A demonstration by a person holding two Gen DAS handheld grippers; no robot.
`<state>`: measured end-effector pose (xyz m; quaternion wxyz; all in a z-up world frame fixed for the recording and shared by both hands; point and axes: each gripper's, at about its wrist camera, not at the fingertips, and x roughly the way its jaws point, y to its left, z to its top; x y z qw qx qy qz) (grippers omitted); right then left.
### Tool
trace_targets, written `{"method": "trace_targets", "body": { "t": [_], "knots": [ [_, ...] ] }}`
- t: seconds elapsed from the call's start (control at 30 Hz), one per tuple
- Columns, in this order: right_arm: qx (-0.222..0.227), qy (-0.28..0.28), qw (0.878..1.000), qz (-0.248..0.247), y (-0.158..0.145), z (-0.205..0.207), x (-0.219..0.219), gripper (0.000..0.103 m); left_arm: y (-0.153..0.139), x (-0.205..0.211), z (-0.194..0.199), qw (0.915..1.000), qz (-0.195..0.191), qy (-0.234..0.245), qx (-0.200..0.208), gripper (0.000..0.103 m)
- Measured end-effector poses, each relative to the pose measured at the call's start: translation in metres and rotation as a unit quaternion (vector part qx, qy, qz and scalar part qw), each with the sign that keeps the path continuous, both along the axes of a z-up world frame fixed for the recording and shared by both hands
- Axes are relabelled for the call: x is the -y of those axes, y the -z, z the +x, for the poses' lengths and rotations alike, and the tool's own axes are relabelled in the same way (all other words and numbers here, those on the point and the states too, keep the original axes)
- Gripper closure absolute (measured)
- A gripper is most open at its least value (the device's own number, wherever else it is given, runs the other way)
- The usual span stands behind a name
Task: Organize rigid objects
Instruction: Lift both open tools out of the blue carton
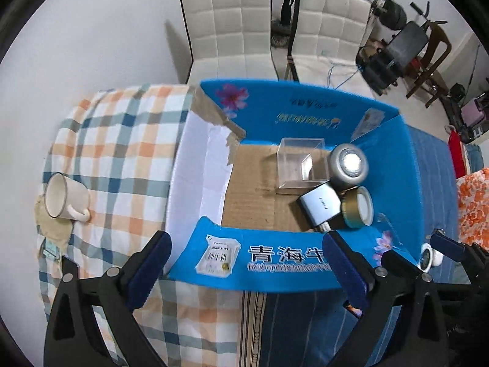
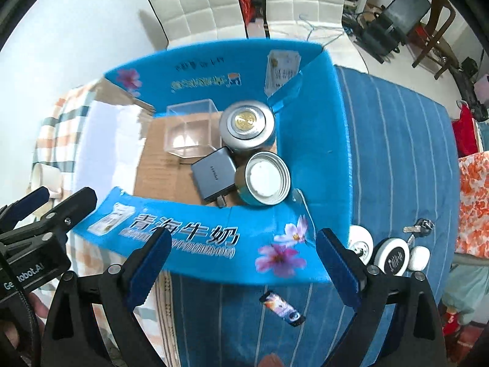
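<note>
Already inside the blue box (image 2: 311,140), near the right edge of the tabletop: clear case (image 2: 189,131), silver tin (image 2: 247,125), grey charger (image 2: 214,174), gold tin (image 2: 264,180). Still outside: white mug (image 1: 65,198) at the left edge, small round things (image 2: 394,257) and a wrapped packet (image 2: 282,307) near the box. Left hand-held gripper (image 1: 247,272) and right hand-held gripper (image 2: 244,269) both wide open, holding nothing.

A lived-in home room, not a lab or shop. Landmark: the open blue milk carton (image 1: 293,116) on a surface spread with household cloths, a checked orange-and-blue one (image 1: 122,140) left of the carton, a blue striped one (image 2: 391,140) to its right. Behind the carton, two white quilted dining chairs (image 1: 226,27) against a plain white wall. Behind and right of it, exercise gear (image 1: 397,15), a wooden chair (image 1: 437,49) and loose cables on the floor. A white mug (image 1: 65,195) lies left of the carton.
</note>
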<state>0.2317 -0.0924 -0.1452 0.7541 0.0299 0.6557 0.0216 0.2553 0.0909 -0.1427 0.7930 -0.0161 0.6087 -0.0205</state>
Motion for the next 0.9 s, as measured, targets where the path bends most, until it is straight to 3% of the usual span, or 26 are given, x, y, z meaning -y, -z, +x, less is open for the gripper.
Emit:
{"method": "trace_targets", "body": {
  "t": [0.2, 0.57, 0.77, 0.9],
  "knots": [
    [0.041, -0.008, 0.999, 0.007, -0.042, -0.018, 0.003, 0.006, -0.044, 0.0, -0.021, 0.9993, -0.007, -0.002, 0.037, 0.002],
    [0.093, -0.007, 0.995, 0.028, -0.106, -0.051, 0.018, 0.006, -0.094, 0.008, -0.044, 0.9963, -0.011, -0.002, 0.085, 0.002],
    [0.102, 0.018, 0.994, 0.043, -0.118, -0.063, 0.051, 0.006, -0.1, 0.029, -0.055, 0.9959, -0.014, 0.004, 0.09, 0.002],
    [0.09, 0.062, 0.993, 0.032, -0.104, -0.084, 0.108, 0.006, -0.075, 0.056, -0.069, 0.9971, -0.033, 0.006, 0.069, 0.002]
  ]
}}
